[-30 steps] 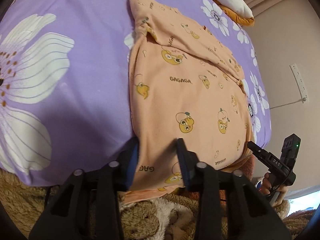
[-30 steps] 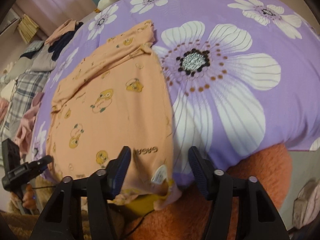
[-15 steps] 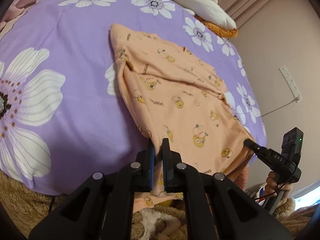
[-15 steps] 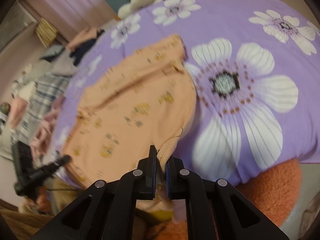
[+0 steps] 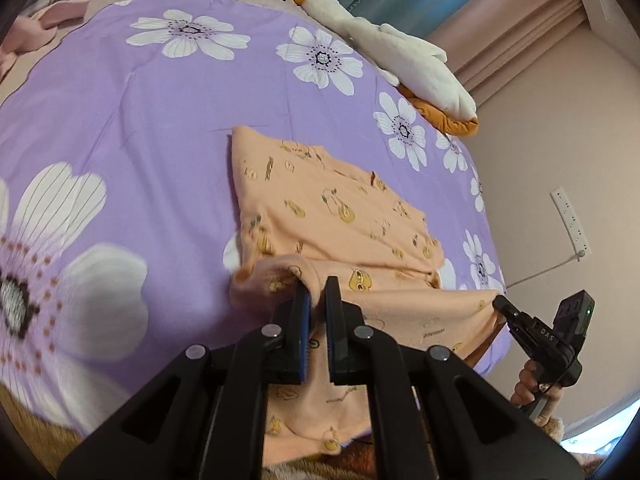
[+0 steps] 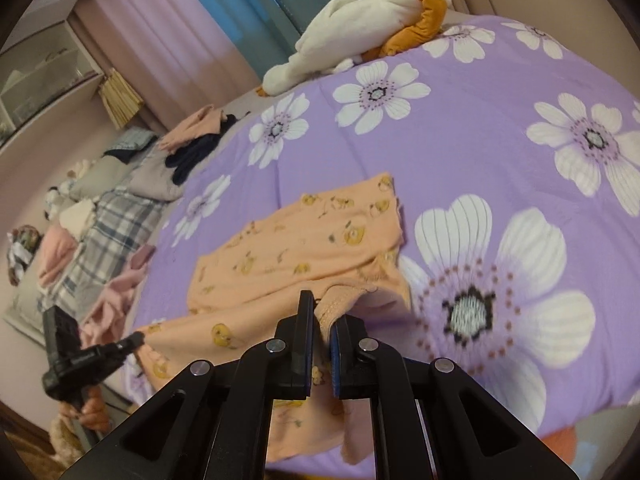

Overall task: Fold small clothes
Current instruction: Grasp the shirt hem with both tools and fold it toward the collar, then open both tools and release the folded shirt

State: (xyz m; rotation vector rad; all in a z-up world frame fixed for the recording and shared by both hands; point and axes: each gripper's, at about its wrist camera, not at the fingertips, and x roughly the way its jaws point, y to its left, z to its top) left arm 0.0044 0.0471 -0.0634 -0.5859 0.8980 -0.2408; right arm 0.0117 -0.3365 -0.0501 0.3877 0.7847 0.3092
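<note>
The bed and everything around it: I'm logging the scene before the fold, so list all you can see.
Peach cotton garment with yellow cartoon print: one, near edge lifted off the bed.
Purple quilt with white flowers: one, covering the bed.
White plush toy with orange parts: one, far edge of bed.
Pile of loose clothes, pink, navy and plaid: one heap, beyond the quilt.
White power strip: one, on the beige wall.
Blue and pink curtains: behind the bed.
Left claw: black, shut on garment's near edge.
Right claw: black, shut on same edge.
</note>
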